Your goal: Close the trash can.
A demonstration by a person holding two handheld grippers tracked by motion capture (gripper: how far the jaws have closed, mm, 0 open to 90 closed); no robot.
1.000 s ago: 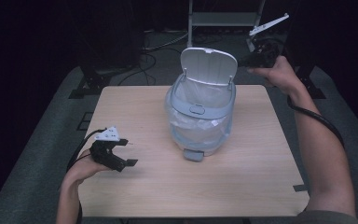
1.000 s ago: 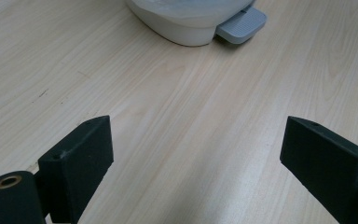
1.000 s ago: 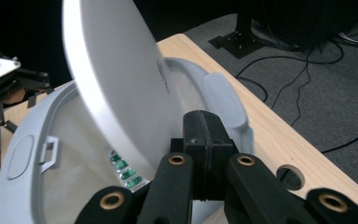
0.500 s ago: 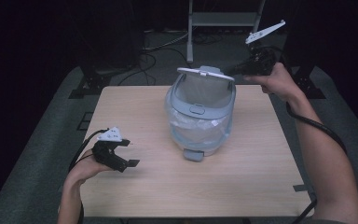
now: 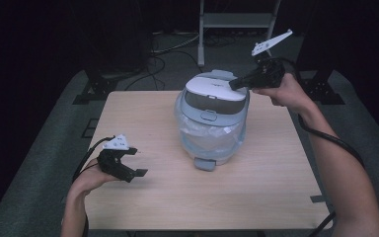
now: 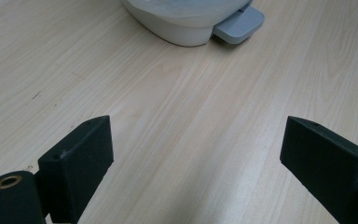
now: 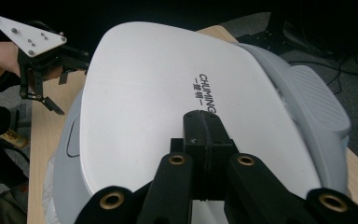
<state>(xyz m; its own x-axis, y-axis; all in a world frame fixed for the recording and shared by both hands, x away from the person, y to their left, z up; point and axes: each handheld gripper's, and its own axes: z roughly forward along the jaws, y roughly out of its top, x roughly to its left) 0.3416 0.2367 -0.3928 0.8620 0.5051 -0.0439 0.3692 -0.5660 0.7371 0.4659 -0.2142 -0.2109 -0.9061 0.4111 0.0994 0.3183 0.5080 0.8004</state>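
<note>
A pale blue-grey pedal bin [image 5: 211, 131] with a clear plastic liner stands in the middle of the wooden table [image 5: 143, 197]. Its white lid [image 5: 216, 92] [image 7: 168, 98] is nearly down. My right gripper [image 5: 235, 84] [image 7: 204, 133] is shut with nothing held, its tips pressing on the top of the lid near the back edge. The grey foot pedal [image 5: 204, 164] [image 6: 239, 24] sticks out at the bin's front. My left gripper [image 5: 134, 161] [image 6: 193, 161] is open, low over the table near the front left, jaws wide apart with bare wood between them.
A metal stand [image 5: 237, 19] and cables [image 5: 170, 47] lie on the dark floor behind the table. Black stand legs [image 5: 96, 91] sit at the back left. A small piece of tape [image 5: 317, 199] marks the table's front right edge.
The bin's lid has swung from upright to nearly closed, with my right gripper moving left and down onto it. The left gripper has stayed put.
</note>
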